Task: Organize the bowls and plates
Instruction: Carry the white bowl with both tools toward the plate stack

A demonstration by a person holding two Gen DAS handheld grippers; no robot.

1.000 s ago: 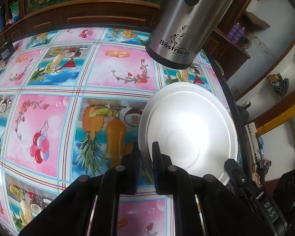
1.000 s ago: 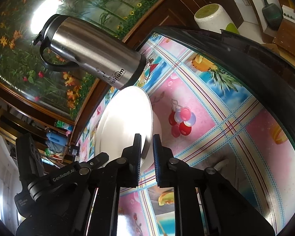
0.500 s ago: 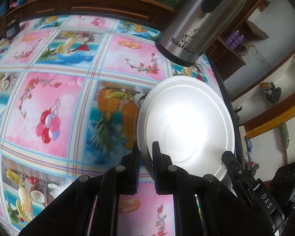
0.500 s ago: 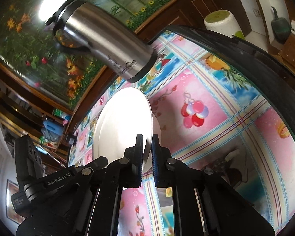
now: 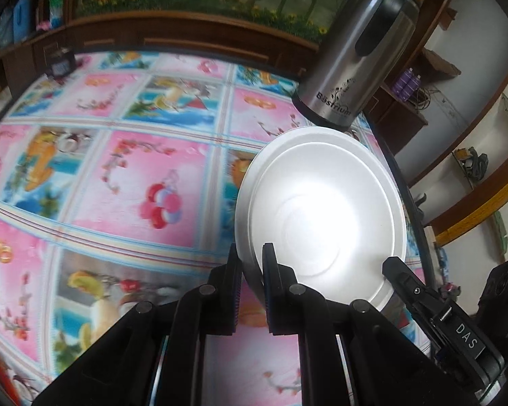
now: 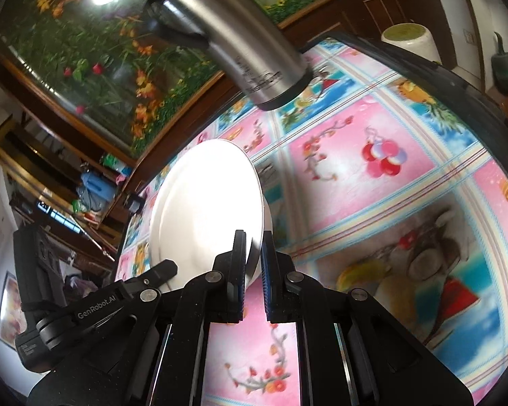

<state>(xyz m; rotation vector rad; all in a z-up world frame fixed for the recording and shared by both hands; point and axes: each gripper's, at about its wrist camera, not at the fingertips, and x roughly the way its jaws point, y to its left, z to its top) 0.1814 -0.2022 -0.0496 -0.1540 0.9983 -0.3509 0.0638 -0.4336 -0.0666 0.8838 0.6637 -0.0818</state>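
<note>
**One dish aloft, nowhere set down yet**

Left wrist: my left gripper [image 5: 252, 262] pinches the white plate [image 5: 325, 216] at its rim, above the tablecloth [image 5: 125, 169].

Right wrist: my right gripper [image 6: 253, 252] clamps the opposite rim. I judge placing remains.

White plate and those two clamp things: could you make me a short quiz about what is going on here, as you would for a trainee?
1. True or false: the white plate lies flat on the tablecloth.
2. Which grips the plate's rim? A) only the left gripper B) only the right gripper C) both.
3. Fill in: the tall thing standing behind the plate is a steel ____.

Key
1. False: it is held up, clear of the cloth.
2. C: each gripper is shut on the rim, on opposite sides.
3. Flask.
</note>
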